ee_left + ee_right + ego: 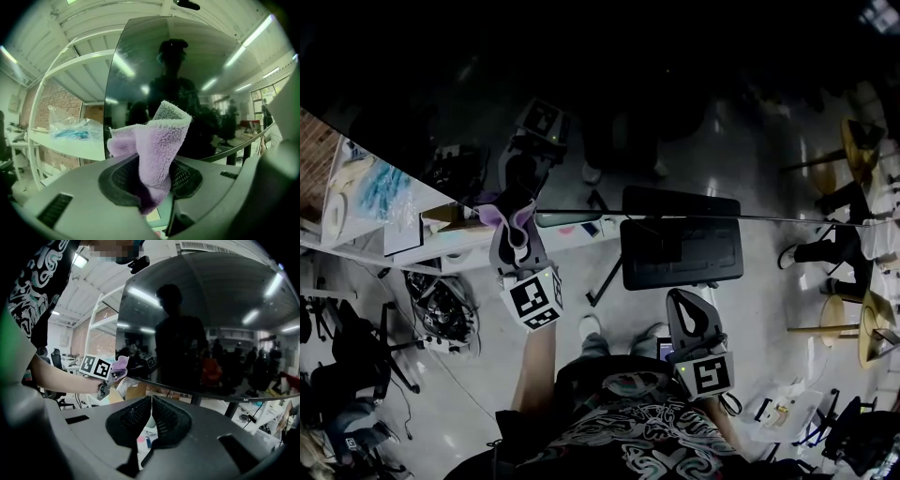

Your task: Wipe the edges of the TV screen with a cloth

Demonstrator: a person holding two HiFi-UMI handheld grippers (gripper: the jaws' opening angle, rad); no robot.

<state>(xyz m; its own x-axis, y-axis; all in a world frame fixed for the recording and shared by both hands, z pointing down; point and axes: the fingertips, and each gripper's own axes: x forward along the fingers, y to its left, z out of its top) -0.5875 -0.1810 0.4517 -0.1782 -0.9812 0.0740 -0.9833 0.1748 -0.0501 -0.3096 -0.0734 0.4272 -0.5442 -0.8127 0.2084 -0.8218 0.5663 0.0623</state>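
A large dark TV screen (609,103) fills the top of the head view and mirrors the room; its bottom edge (694,217) runs across the middle. My left gripper (514,225) is shut on a purple cloth (157,150), raised to the screen's lower left corner, with the cloth (514,217) at the edge. In the left gripper view the cloth sticks up between the jaws in front of the screen (187,84). My right gripper (689,323) hangs lower and nearer my body, shut with nothing in it. Its view shows the screen (211,319) and the left gripper (110,376).
A shelf with a plastic bag (380,192) and a cardboard box (441,216) stands left of the screen. A black stand or chair (680,248) sits below the screen. Cables (441,309) lie on the floor at the left, stools (862,323) at the right.
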